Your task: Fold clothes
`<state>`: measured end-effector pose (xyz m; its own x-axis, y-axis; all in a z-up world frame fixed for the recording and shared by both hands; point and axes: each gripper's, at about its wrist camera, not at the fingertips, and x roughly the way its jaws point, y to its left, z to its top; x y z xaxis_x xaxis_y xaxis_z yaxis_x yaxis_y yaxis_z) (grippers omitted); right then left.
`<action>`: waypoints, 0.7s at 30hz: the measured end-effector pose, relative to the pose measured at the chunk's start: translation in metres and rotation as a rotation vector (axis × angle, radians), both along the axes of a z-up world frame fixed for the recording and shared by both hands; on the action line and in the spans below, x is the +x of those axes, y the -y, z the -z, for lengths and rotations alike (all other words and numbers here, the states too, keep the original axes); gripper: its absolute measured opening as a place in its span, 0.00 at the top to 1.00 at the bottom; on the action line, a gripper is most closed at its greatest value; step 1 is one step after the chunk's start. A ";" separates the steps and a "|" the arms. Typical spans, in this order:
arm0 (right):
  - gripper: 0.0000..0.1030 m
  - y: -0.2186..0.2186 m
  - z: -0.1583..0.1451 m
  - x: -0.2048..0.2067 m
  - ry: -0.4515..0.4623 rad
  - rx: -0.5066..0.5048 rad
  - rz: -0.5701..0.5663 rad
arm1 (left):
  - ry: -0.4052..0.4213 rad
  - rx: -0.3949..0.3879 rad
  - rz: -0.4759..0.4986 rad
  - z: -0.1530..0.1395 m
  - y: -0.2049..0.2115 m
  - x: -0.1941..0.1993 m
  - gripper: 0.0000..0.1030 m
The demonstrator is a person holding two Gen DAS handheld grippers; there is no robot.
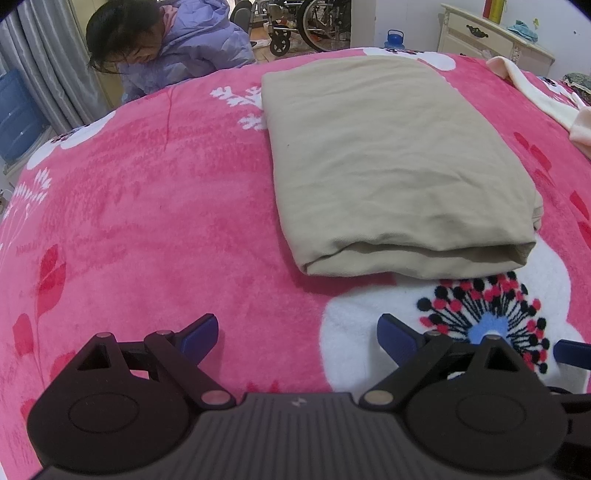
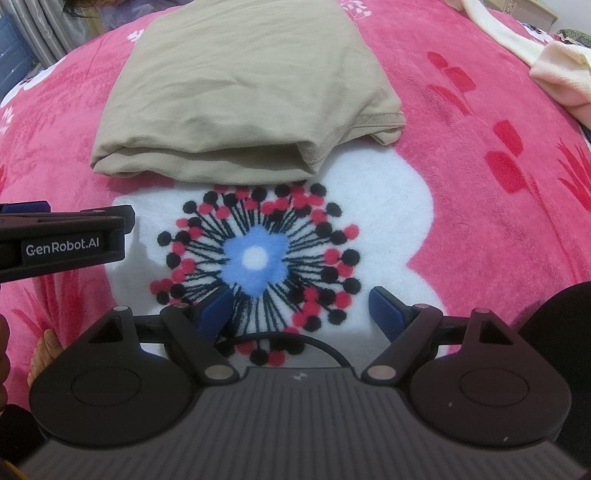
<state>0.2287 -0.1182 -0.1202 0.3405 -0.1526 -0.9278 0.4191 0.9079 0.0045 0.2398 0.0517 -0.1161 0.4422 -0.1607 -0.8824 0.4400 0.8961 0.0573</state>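
A beige garment (image 1: pixel 388 158) lies folded into a thick rectangle on the pink flowered blanket (image 1: pixel 147 206); in the right wrist view the same beige garment (image 2: pixel 243 92) shows its folded near edge and a hem at the right corner. My left gripper (image 1: pixel 297 336) hovers open over the blanket, short of the garment's near left corner, holding nothing. My right gripper (image 2: pixel 299 310) is open above the blanket's white flower print (image 2: pixel 255 258), just in front of the garment. The left gripper's body (image 2: pixel 62 240) enters the right wrist view from the left.
A cream and pink garment (image 1: pixel 535 96) lies at the bed's far right, also seen as the cream garment (image 2: pixel 524 51). A person in a lilac jacket (image 1: pixel 177 44) bends at the far left edge. A wheelchair (image 1: pixel 306 26) and a cream dresser (image 1: pixel 491 40) stand beyond the bed.
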 end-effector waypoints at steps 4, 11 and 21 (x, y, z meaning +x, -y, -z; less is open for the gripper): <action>0.21 -0.001 0.000 0.000 0.000 -0.001 0.001 | -0.004 0.001 -0.001 0.001 0.000 0.001 0.09; 0.21 -0.001 0.000 0.000 -0.002 -0.003 0.000 | -0.008 -0.001 -0.002 0.001 -0.001 0.001 0.09; 0.21 -0.002 0.000 0.000 -0.002 -0.003 0.001 | -0.009 0.002 -0.003 0.001 -0.002 0.002 0.09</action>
